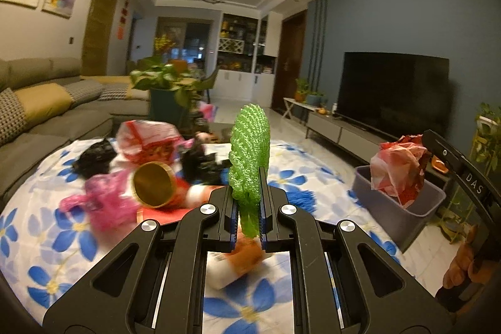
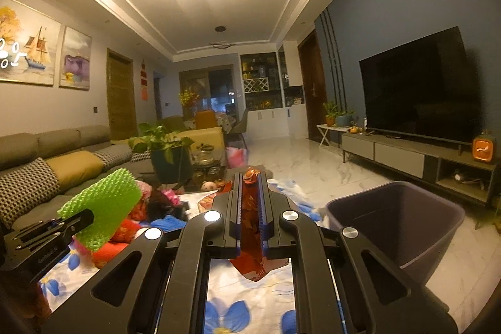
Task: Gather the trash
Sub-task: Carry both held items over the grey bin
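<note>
1. nearest our left lens, the left gripper (image 1: 247, 193) is clamped on a green foam net (image 1: 250, 152) that stands upright out of the jaws at twelve o'clock.
2. nearest our right lens, the right gripper (image 2: 250, 199) is clamped on a crumpled red wrapper (image 2: 250, 227), which hangs below the jaws toward six o'clock.
3. from the left view we see that wrapper bunched above the grey bin (image 1: 397, 205) at three o'clock.
4. from the right view the bin's open mouth sits at four o'clock, just beside the blue-flowered cloth (image 2: 225, 312).
5. more trash lies on the cloth at ten o'clock in the left view: a pink bag (image 1: 103, 202), a gold-rimmed cup (image 1: 153, 183) on its side, a black bag (image 1: 94, 158).
</note>
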Demonstrator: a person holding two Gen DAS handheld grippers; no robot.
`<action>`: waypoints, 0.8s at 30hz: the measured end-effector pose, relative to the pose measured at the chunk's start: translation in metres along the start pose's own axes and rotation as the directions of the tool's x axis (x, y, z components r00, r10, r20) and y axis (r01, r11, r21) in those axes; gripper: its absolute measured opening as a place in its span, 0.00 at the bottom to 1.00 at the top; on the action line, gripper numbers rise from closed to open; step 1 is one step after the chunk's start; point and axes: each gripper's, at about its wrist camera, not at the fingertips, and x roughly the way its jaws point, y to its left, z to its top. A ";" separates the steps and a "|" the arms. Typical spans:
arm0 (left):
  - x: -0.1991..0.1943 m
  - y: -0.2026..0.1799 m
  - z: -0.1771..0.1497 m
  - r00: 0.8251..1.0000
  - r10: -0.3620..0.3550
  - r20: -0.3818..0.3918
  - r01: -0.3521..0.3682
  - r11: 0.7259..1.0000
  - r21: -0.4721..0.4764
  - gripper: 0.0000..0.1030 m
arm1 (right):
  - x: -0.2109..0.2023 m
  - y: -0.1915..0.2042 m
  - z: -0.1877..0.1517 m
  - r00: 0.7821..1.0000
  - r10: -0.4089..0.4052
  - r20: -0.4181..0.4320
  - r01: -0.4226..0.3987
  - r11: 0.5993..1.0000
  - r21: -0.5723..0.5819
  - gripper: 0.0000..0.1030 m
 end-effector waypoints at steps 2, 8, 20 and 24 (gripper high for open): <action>0.007 -0.012 0.002 1.000 -0.029 0.004 0.029 0.999 0.017 0.09 | 0.000 -0.010 0.003 1.000 -0.022 0.008 0.022 1.000 0.001 0.09; 0.031 -0.053 0.013 0.993 -0.115 0.021 0.114 0.992 0.062 0.09 | -0.003 -0.041 0.012 0.993 -0.111 0.047 0.111 0.994 0.001 0.09; 0.090 -0.133 0.024 0.955 -0.296 0.027 0.292 0.950 0.106 0.09 | 0.001 -0.105 0.017 0.963 -0.261 0.071 0.260 0.965 0.021 0.09; 0.113 -0.153 0.022 0.941 -0.338 0.005 0.336 0.936 0.109 0.09 | 0.007 -0.116 0.014 0.956 -0.286 0.068 0.284 0.958 0.030 0.09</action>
